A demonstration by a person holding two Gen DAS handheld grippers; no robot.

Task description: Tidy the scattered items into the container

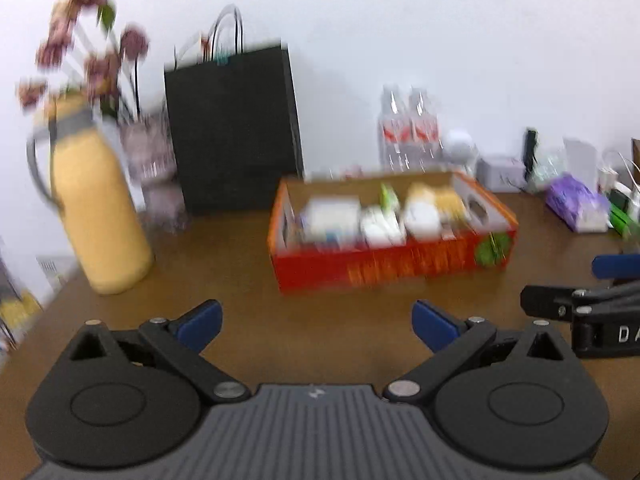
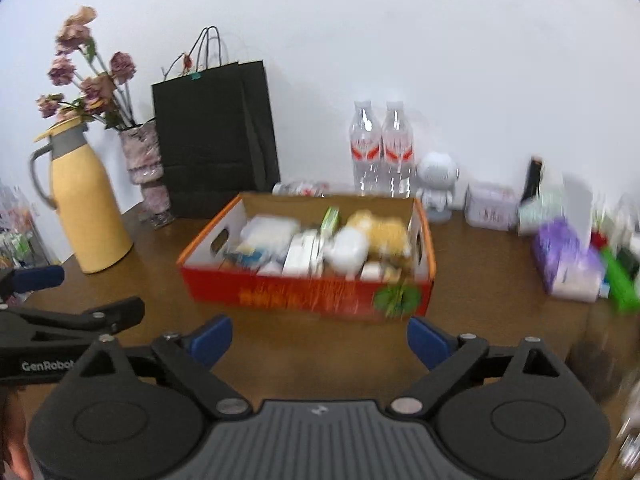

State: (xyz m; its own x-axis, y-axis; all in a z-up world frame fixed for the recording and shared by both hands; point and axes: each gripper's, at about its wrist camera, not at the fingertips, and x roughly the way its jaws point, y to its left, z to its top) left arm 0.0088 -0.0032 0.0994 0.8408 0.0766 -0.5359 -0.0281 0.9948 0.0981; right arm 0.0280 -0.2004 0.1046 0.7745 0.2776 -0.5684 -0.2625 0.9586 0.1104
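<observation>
Two blue-tipped fingers frame my left wrist view, and I see my left gripper (image 1: 316, 326) spread wide with only bare brown table (image 1: 248, 272) between its pads. At 12 o'clock from it sits the red cardboard box (image 1: 394, 266), its inside packed with blurred white, green and yellow items (image 1: 384, 216). At 10 o'clock stands a yellow thermos (image 1: 96, 208), with a flower vase (image 1: 152, 168) and a black paper bag (image 1: 236, 128) behind it. My right gripper (image 1: 576, 280) pokes in at 3 o'clock.

Over in the right wrist view, I find my right gripper (image 2: 320, 340) equally wide apart and holding nothing. Again the box (image 2: 308, 292) lies at 12 o'clock, just beyond the fingertips, filled with packets and a yellow plush shape (image 2: 380, 230). Behind it stand two water bottles (image 2: 382, 148) and a small white figurine (image 2: 438, 186). A purple packet (image 2: 564, 260) lies on the table at 2 o'clock. My left gripper (image 2: 92, 296) enters at 9 o'clock, its fingers apart and empty.
</observation>
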